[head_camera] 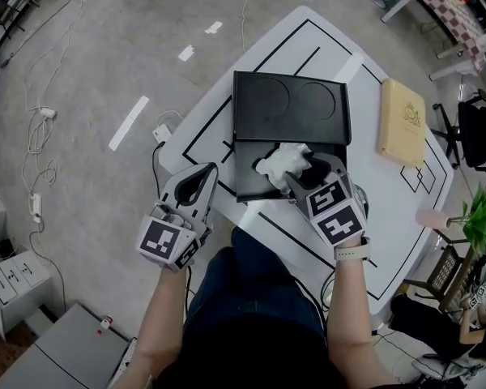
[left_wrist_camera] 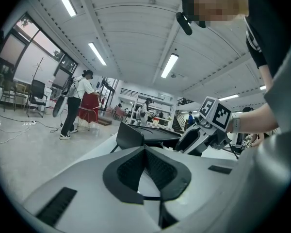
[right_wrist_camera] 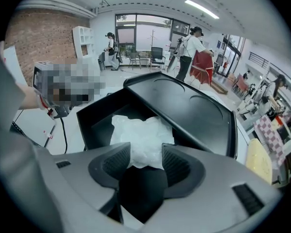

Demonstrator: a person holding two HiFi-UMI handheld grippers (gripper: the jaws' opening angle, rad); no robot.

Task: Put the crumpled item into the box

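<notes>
Crumpled item [right_wrist_camera: 141,137] in box [right_wrist_camera: 94,123], lower edge hidden inside clamped right gripper [right_wrist_camera: 146,154], left gripper [left_wrist_camera: 145,152] closed, empty.

The crumpled item [right_wrist_camera: 141,139] is hidden along its bottom between the jaws of the right gripper [right_wrist_camera: 145,165], the box [head_camera: 248,175] is covered at its near right corner by that gripper, and the wooden board [right_wrist_camera: 255,158] gets chopped off at the right gripper view's rim.

Left gripper [left_wrist_camera: 145,150], jaws together and empty, faces the white table [left_wrist_camera: 94,154]; black box [left_wrist_camera: 135,134] beyond, right gripper [left_wrist_camera: 186,142] at its right.
</notes>
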